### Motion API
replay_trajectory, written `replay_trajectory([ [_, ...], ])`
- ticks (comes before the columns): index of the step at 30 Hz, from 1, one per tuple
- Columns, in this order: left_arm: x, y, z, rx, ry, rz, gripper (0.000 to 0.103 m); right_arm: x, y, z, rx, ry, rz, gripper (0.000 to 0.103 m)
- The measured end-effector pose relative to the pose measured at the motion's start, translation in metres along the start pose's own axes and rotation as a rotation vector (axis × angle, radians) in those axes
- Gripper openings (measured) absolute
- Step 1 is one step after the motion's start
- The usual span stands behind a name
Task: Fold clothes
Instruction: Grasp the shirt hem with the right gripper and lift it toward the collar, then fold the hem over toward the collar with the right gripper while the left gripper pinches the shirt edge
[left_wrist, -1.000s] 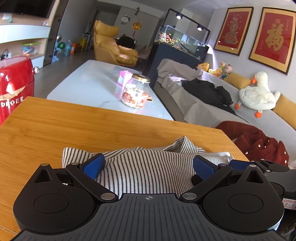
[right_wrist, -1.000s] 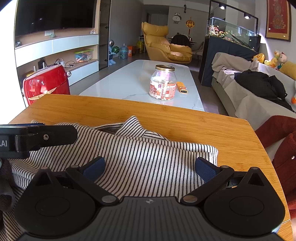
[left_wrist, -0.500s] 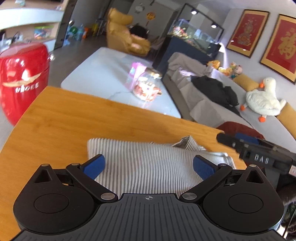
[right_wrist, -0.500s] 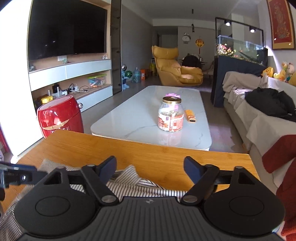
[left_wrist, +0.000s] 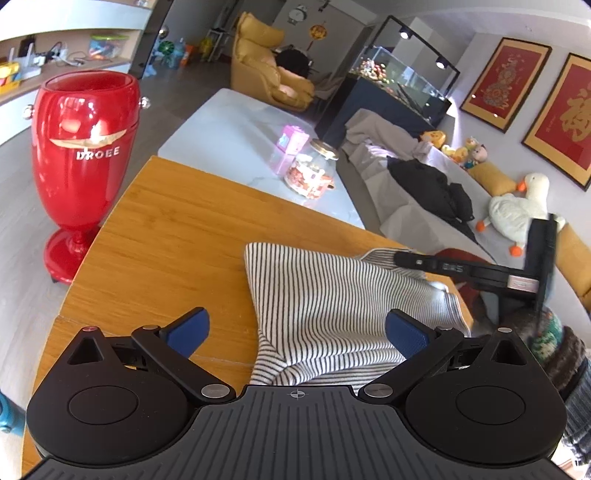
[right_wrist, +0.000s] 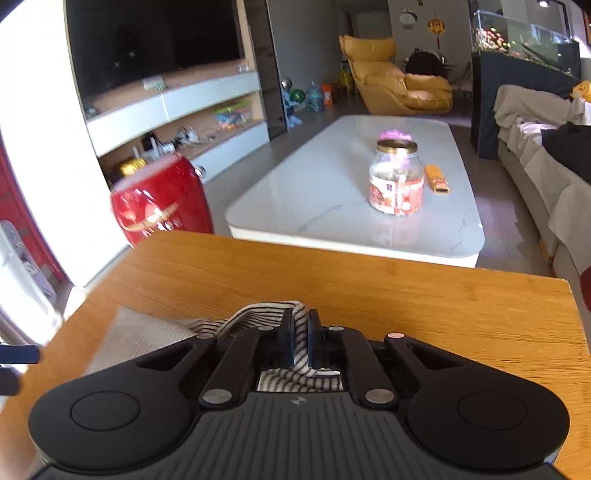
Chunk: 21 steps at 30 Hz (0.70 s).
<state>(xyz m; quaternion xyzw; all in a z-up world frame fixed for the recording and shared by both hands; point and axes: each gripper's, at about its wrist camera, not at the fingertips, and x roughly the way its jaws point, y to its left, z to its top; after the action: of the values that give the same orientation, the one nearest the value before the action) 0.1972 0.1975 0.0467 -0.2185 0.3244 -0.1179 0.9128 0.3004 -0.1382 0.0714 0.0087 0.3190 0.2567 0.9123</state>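
Observation:
A black-and-white striped garment (left_wrist: 332, 302) lies on the wooden table (left_wrist: 177, 229), its right side lifted. My left gripper (left_wrist: 295, 332) stands open above the garment's near left part, blue pads wide apart and touching nothing. In the left wrist view my right gripper (left_wrist: 400, 258) reaches in from the right onto the garment's far right edge. In the right wrist view my right gripper (right_wrist: 300, 334) is shut on a fold of the striped garment (right_wrist: 258, 314), cloth pinched between its pads and bunched up in front of them.
A red stand-up appliance (left_wrist: 85, 147) stands left of the table. Beyond the table is a white coffee table (right_wrist: 351, 192) with a glass jar (right_wrist: 396, 177). A covered sofa (left_wrist: 424, 192) with a plush duck (left_wrist: 517, 210) runs along the right. A patterned sleeve (left_wrist: 554, 343) is at the right.
My right gripper has gone from wide open to shut on the garment's edge and has risen, lifting the cloth. My left gripper has drawn away to the left, staying open.

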Motion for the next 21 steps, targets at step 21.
replay_trajectory([
  [21, 0.046, -0.062, 0.001, 0.13, 0.08, -0.072, 0.103, -0.074, -0.006, -0.035, 0.064, -0.018, -0.015, 0.023],
])
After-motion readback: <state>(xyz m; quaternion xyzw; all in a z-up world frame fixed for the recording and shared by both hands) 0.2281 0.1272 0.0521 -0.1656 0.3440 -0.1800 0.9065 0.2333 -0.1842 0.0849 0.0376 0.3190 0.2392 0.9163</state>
